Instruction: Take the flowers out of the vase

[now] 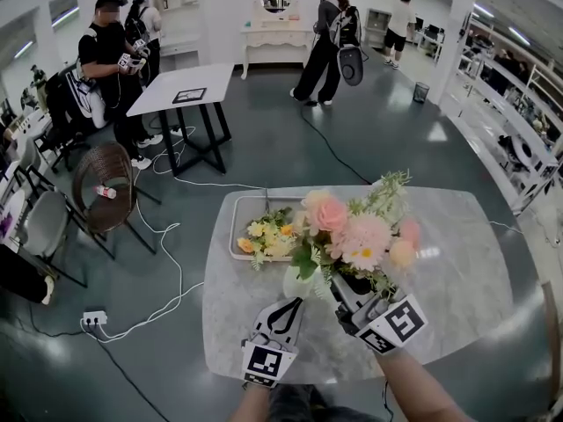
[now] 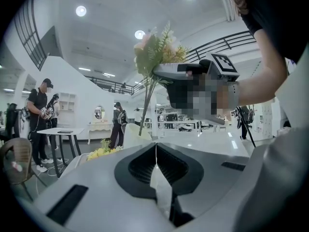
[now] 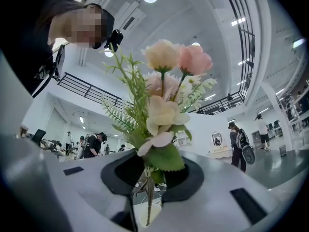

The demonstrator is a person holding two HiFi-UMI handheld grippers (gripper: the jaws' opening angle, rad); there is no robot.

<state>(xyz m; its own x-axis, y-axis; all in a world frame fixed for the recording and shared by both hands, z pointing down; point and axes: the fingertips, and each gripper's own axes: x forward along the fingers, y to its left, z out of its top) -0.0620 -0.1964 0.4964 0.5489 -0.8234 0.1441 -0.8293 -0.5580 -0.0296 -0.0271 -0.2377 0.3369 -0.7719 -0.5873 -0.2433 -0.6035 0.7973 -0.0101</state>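
Pink bouquet [image 1: 356, 231] held above the white vase [image 1: 297, 281], its stems pinched by the right gripper [image 1: 349, 290]. The left gripper [image 1: 293, 303], jaws pressed together, sits beside the vase. Yellow flowers [image 1: 266, 234] already lie in the tray [image 1: 236, 246], and the stem tips seem not yet clear.

Round ceiling lamps [image 2: 80, 10] are shining over white walls [image 1: 224, 7], and a glossy grey-green floor [image 1: 369, 139] is reflecting them. Beyond the marble table's [image 1: 475, 280] far edge, a white desk [image 1: 211, 77] is standing. A mirrored console [image 1: 275, 35] is sitting against the wall, with a wicker chair [image 1: 104, 178] and a power strip [image 1: 94, 318] lying leftward.
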